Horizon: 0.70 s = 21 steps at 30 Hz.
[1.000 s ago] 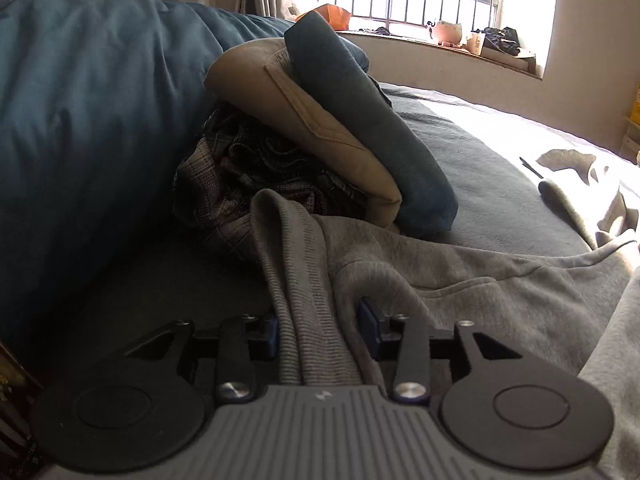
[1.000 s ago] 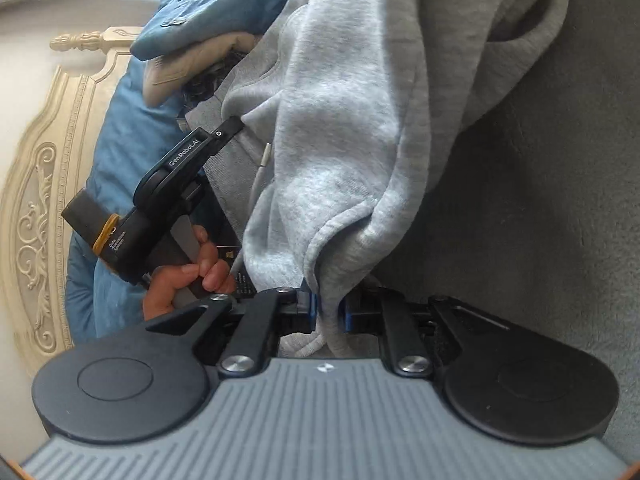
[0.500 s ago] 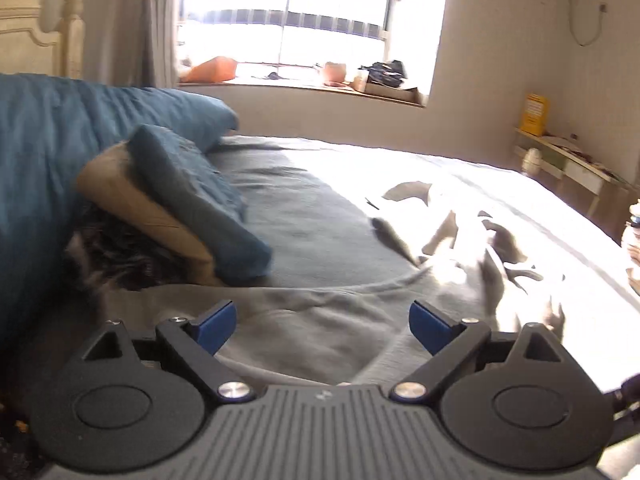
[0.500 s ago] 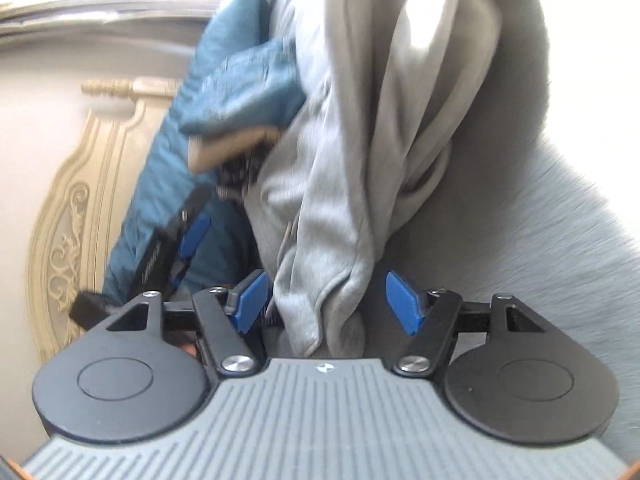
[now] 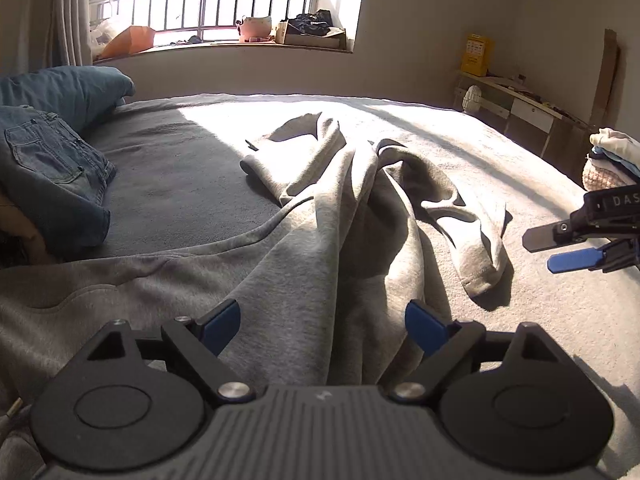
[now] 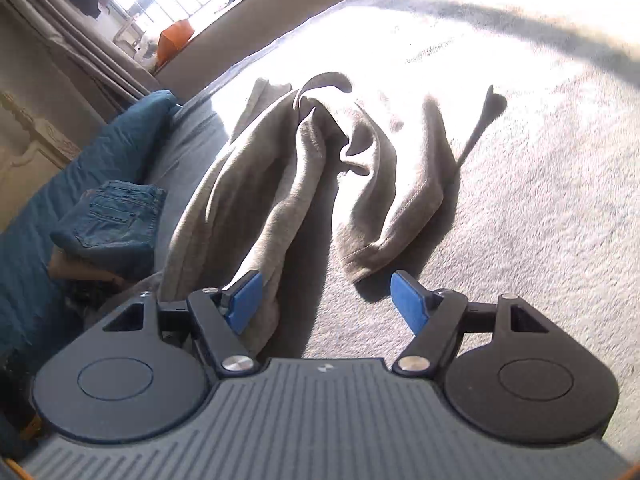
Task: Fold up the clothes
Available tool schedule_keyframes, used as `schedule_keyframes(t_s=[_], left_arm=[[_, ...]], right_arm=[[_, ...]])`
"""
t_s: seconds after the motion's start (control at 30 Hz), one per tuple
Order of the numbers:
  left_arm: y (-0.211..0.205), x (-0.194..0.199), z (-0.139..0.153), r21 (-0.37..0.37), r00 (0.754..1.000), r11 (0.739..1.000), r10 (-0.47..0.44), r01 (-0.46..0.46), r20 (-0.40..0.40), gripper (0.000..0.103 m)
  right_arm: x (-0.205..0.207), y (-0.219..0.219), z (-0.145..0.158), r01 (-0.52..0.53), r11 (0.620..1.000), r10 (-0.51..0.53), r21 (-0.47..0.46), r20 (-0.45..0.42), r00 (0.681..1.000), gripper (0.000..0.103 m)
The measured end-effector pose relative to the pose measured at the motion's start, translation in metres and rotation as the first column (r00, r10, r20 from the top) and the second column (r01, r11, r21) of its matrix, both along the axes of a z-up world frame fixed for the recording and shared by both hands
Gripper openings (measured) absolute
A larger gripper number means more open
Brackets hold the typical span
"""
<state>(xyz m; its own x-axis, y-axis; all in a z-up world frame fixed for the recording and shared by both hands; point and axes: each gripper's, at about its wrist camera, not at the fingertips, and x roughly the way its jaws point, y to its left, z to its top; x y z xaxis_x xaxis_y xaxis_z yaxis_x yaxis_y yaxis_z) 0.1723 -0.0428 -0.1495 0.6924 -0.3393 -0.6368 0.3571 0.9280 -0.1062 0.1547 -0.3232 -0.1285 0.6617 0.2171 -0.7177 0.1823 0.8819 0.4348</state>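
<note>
A grey hooded sweatshirt (image 5: 340, 208) lies crumpled across the grey bed cover (image 5: 520, 320), partly in bright sun. My left gripper (image 5: 324, 328) hovers over its near part with the jaws wide and closing; the cloth lies below them and the pads press on nothing. In the right wrist view the same sweatshirt (image 6: 304, 168) stretches ahead of my right gripper (image 6: 326, 306). Its jaws are opening, and a fold of grey cloth rests beside the left pad (image 6: 244, 306), ungripped. The right gripper (image 5: 540, 250) also shows at the right edge of the left wrist view.
Folded jeans (image 5: 52, 176) rest on a tan garment at the left, beside a blue pillow (image 5: 64, 88). A pile of folded clothes (image 5: 612, 156) is at the far right. A low shelf (image 5: 520, 100) stands by the far wall, and a cluttered window sill (image 5: 240, 44) lies beyond the bed.
Both grippers let go of the grey sweatshirt and opened wide. Both views swung away from the pillow and clothes pile to look across the bed; the sweatshirt now lies loose on the cover.
</note>
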Motion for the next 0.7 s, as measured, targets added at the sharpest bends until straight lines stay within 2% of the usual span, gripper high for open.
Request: schedule_keyframes(t_s=[0.13, 0.2, 0.33, 0.43, 0.5, 0.6, 0.63, 0.7], left_arm=[[-0.003, 0.009, -0.006, -0.034, 1.000, 0.999, 0.011, -0.011, -0.013, 0.075], [-0.002, 0.013, -0.009, -0.050, 0.999, 0.998, 0.025, -0.026, -0.022, 0.064], [0.002, 0.021, -0.015, -0.076, 0.998, 0.996, 0.047, -0.050, -0.034, 0.061], [0.002, 0.027, -0.020, -0.085, 0.998, 0.995, 0.058, -0.061, -0.040, 0.061], [0.002, 0.031, -0.024, -0.089, 0.997, 0.994, 0.065, -0.069, -0.043, 0.062], [0.003, 0.034, -0.029, -0.097, 0.996, 0.992, 0.075, -0.079, -0.041, 0.059], [0.004, 0.034, -0.030, -0.102, 0.996, 0.991, 0.081, -0.084, -0.039, 0.055], [0.008, 0.033, -0.030, -0.118, 0.995, 0.988, 0.091, -0.095, -0.037, 0.029]], right_arm=[[0.042, 0.018, -0.017, -0.048, 0.981, 0.046, -0.190, -0.015, 0.999, 0.075], [0.060, 0.028, -0.024, -0.066, 0.964, 0.064, -0.256, -0.014, 0.998, 0.076], [0.094, 0.041, -0.041, -0.082, 0.941, 0.072, -0.329, -0.043, 0.996, 0.076], [0.107, 0.045, -0.055, -0.097, 0.901, 0.072, -0.423, -0.075, 0.995, 0.075], [0.109, 0.045, -0.062, -0.103, 0.881, 0.075, -0.461, -0.079, 0.994, 0.067], [0.105, 0.042, -0.061, -0.095, 0.861, 0.075, -0.499, -0.060, 0.995, 0.029], [0.104, 0.040, -0.059, -0.090, 0.855, 0.072, -0.511, -0.054, 0.996, 0.012], [0.098, 0.035, -0.052, -0.073, 0.843, 0.065, -0.532, -0.035, 0.997, 0.008]])
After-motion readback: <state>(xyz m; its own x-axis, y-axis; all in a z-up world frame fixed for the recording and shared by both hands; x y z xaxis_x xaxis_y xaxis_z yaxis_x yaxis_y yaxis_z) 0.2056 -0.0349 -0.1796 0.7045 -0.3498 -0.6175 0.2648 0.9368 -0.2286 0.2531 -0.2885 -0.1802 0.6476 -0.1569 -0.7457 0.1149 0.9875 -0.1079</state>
